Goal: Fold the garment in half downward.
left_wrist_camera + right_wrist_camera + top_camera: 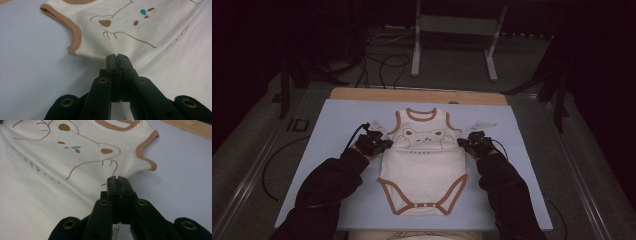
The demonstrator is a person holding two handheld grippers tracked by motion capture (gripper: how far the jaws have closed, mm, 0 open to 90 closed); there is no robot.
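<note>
A cream baby bodysuit (424,167) with brown trim and a bear drawing lies flat on a light blue mat (337,125), neck toward the far side. My left gripper (384,144) is shut on its left side seam just below the armhole. In the left gripper view the jaws (117,57) pinch the fabric edge of the bodysuit (150,32), which rises slightly toward them. My right gripper (463,143) is shut on the opposite side seam. The right gripper view shows the closed tips (117,179) biting the bodysuit (50,182) under the brown-edged armhole.
The mat covers a wooden board (417,95) whose far edge shows. Beyond it stand white frame legs (417,50) and loose cables (382,65) on the grey floor. Bare mat lies left and right of the garment. Dark sleeves come in from the bottom.
</note>
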